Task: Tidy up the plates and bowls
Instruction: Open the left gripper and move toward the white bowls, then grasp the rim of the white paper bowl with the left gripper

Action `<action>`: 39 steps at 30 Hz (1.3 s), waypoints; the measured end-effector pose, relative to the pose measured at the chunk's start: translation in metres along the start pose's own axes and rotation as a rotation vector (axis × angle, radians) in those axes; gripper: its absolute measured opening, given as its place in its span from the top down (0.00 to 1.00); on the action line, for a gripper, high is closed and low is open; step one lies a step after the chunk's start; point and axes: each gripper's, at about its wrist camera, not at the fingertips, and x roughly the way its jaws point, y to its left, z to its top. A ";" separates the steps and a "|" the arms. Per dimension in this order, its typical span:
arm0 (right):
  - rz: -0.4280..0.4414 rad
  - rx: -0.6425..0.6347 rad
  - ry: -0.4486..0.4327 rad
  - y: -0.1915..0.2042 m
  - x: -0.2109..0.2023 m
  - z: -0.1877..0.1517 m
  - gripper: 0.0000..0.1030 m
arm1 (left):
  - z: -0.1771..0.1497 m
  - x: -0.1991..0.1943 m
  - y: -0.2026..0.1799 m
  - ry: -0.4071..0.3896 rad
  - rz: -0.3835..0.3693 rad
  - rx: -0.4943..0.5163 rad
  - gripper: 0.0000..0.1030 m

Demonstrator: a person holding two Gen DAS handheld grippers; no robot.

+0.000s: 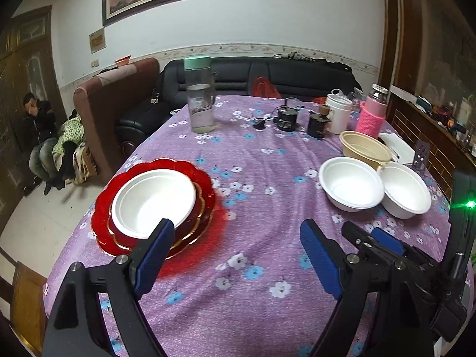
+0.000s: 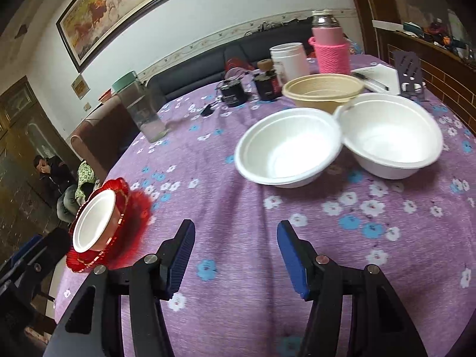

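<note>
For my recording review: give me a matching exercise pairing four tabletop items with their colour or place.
Items:
1. flower-shaped plate
2. tan bowl
3. bottle sleeve
4. clear jar

Descriptions:
A. pink knit
B. red, under a white bowl
C. mint-green lid
D. behind the two loose white bowls

Pairs: 1-B, 2-D, 3-A, 4-C

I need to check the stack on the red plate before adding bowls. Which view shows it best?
The left wrist view: the red plate lies close and nearly face-on, with a white bowl sitting in it. The right wrist view shows it small, blurred and tilted at the left edge.
</note>
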 end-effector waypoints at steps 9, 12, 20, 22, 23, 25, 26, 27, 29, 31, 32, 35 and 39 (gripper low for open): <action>-0.135 0.068 -0.059 -0.100 -0.043 -0.001 0.39 | 0.000 -0.004 -0.032 -0.023 -0.048 0.054 0.17; -0.205 0.126 -0.073 -0.143 -0.053 0.007 0.39 | 0.001 0.002 -0.046 -0.013 -0.070 0.068 0.17; -0.204 0.266 -0.052 -0.216 -0.040 0.044 0.40 | 0.010 0.037 -0.083 0.109 -0.211 0.074 0.17; -0.169 0.321 -0.034 -0.231 -0.026 0.055 0.40 | 0.009 0.045 -0.091 0.127 -0.217 0.068 0.17; -0.155 0.342 -0.027 -0.233 -0.019 0.058 0.40 | 0.008 0.047 -0.093 0.136 -0.223 0.063 0.17; -0.131 0.396 -0.004 -0.243 -0.002 0.067 0.40 | 0.007 0.054 -0.098 0.156 -0.250 0.051 0.17; -0.123 0.407 0.004 -0.245 0.002 0.069 0.40 | 0.007 0.055 -0.100 0.162 -0.257 0.049 0.17; -0.118 0.416 0.017 -0.247 0.010 0.073 0.40 | 0.007 0.059 -0.103 0.174 -0.266 0.046 0.17; -0.111 0.423 0.041 -0.249 0.021 0.078 0.40 | 0.007 0.063 -0.107 0.185 -0.280 0.045 0.17; -0.110 0.423 0.058 -0.248 0.028 0.081 0.58 | 0.007 0.068 -0.112 0.196 -0.298 0.048 0.17; -0.110 0.420 0.067 -0.248 0.030 0.081 0.79 | 0.007 0.069 -0.115 0.202 -0.306 0.051 0.17; -0.083 0.414 0.098 -0.245 0.029 0.083 0.88 | 0.009 0.077 -0.123 0.232 -0.343 0.048 0.17; -0.035 0.423 0.164 -0.248 0.013 0.079 0.89 | 0.012 0.087 -0.134 0.276 -0.402 0.033 0.17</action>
